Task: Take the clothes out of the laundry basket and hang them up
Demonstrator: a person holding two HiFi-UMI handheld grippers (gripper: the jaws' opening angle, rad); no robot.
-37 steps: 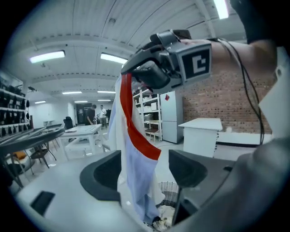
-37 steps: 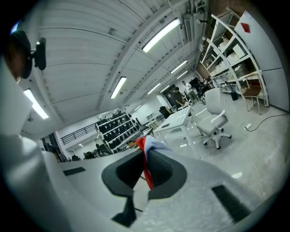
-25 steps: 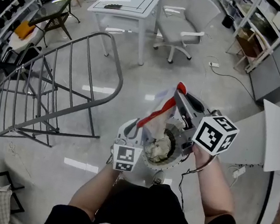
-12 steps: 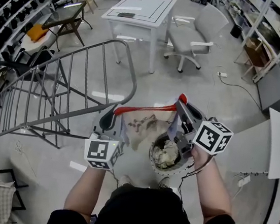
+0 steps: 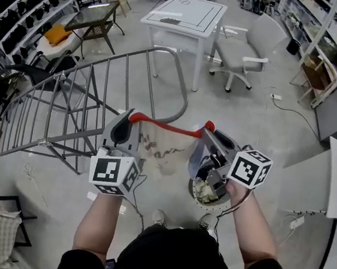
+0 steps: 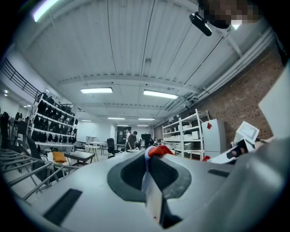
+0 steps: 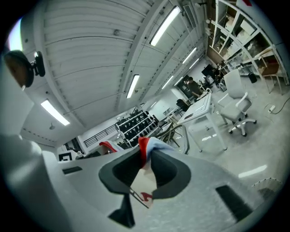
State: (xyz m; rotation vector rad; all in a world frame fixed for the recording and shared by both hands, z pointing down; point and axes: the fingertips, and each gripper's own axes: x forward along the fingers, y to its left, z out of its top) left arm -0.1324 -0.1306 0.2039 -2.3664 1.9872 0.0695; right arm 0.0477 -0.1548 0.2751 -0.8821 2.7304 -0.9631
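Overhead, the head view shows a red-hemmed white garment (image 5: 163,148) stretched between 2 grippers, its hem running level from side to side. The left gripper (image 5: 128,122) clamps 1 corner and the right gripper (image 5: 209,132) has the other. The drying rack (image 5: 90,99) stands ahead and to the left, its curved end rail just beyond the left gripper, so that hand looks nearer. Nothing appears to stand between. The laundry basket (image 5: 197,196) sits on the floor under the right hand, with a white desk (image 5: 184,16) and office chair (image 5: 247,49) well beyond.

Left gripper view: the jaws are together on the garment (image 6: 153,195), with the red hem at their tips.

Right gripper view: the jaws have just been opening a little, yet the garment (image 7: 144,183) lies between them, apparently pinched at the tips.
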